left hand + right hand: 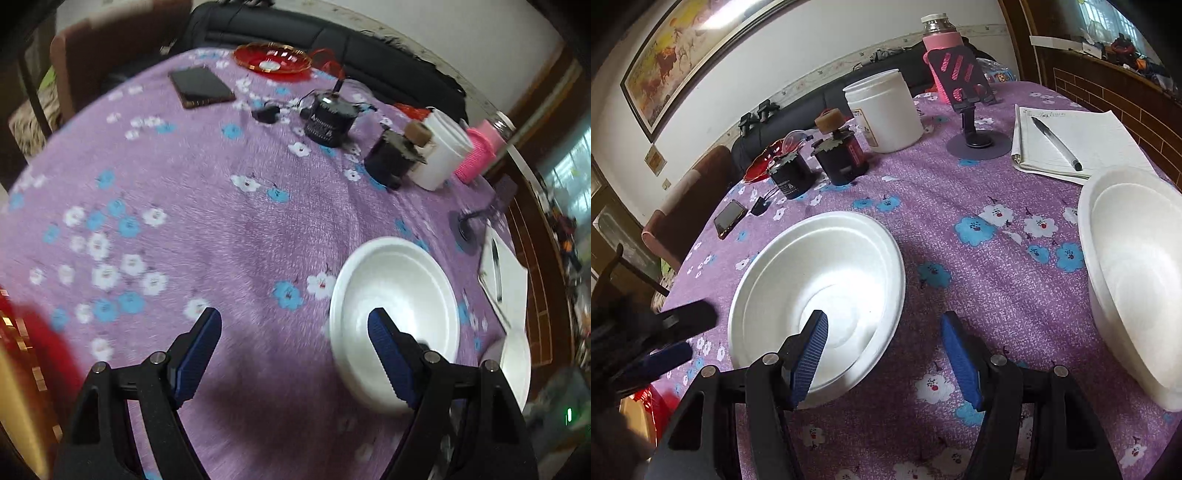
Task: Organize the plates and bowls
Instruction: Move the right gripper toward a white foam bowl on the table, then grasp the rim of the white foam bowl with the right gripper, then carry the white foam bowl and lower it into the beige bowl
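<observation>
A white foam plate [402,295] lies on the purple flowered tablecloth [221,206]. My left gripper [295,325] is open above the cloth, its right finger over the plate's near rim. In the right wrist view the same plate [827,273] lies front left. My right gripper [882,325] is open, its left finger over the plate's near rim and its right finger above the cloth. A stack of white foam bowls [1137,273] stands at the right; part of it shows in the left wrist view [513,365]. A red glass dish [271,59] sits at the far edge.
A phone [201,86], two black cylinders [330,118] [391,157], a white tub [884,110], a pink bottle [940,40], a phone stand [971,122] and a notepad with a pen [1071,144] stand on the table. The left gripper shows in the right wrist view [661,339].
</observation>
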### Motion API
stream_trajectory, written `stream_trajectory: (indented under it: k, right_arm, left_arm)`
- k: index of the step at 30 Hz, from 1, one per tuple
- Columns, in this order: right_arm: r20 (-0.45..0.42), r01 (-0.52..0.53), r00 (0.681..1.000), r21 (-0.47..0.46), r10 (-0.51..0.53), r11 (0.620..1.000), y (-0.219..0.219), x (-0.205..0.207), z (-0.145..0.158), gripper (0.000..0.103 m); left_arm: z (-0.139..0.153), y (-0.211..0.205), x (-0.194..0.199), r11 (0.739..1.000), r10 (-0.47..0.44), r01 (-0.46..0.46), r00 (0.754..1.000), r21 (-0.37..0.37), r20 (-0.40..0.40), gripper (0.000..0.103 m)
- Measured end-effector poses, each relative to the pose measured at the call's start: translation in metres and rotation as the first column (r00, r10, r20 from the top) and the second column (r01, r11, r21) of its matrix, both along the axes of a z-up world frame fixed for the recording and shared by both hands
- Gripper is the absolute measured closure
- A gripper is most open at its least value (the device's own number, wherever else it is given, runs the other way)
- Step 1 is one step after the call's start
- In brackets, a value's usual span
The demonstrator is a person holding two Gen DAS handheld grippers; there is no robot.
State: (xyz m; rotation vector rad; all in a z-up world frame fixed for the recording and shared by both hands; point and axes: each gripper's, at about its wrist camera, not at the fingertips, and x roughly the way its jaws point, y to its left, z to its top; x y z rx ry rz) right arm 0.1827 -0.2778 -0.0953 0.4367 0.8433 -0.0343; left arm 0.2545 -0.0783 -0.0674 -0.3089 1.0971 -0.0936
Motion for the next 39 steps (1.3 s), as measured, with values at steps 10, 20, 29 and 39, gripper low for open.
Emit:
stream_trajectory:
  k: [10,20,29,39]
  right_arm:
    - [-0.008,0.008,1.000,0.012,-0.008,1.000,-0.003,0.003,-0.003,0.045]
    - [0.002,-0.028,1.000,0.022,0.028,0.999,0.001,0.007,-0.006,0.054]
    - [0.040,-0.064,0.997,0.105,0.060,0.992,-0.001,0.004,-0.001,0.083]
    - [0.112,-0.184,0.979,0.142,0.169,0.973,0.025,-0.014,0.018,0.084]
  left_arm:
    - [-0.020,-0.021,0.033,0.998,-0.041,0.041,0.999,0.056,0.004,0.032]
    - [-0.026,-0.038,0.033,0.989,-0.137,0.136,0.991,0.061,0.007,0.068]
    - [-0.007,-0.051,0.009,0.978,-0.155,0.142,0.985,0.156,0.080,0.084]
    - [0.033,-0.020,-0.047,0.965,-0.121,0.075,0.977,0.253,0.173,0.084]
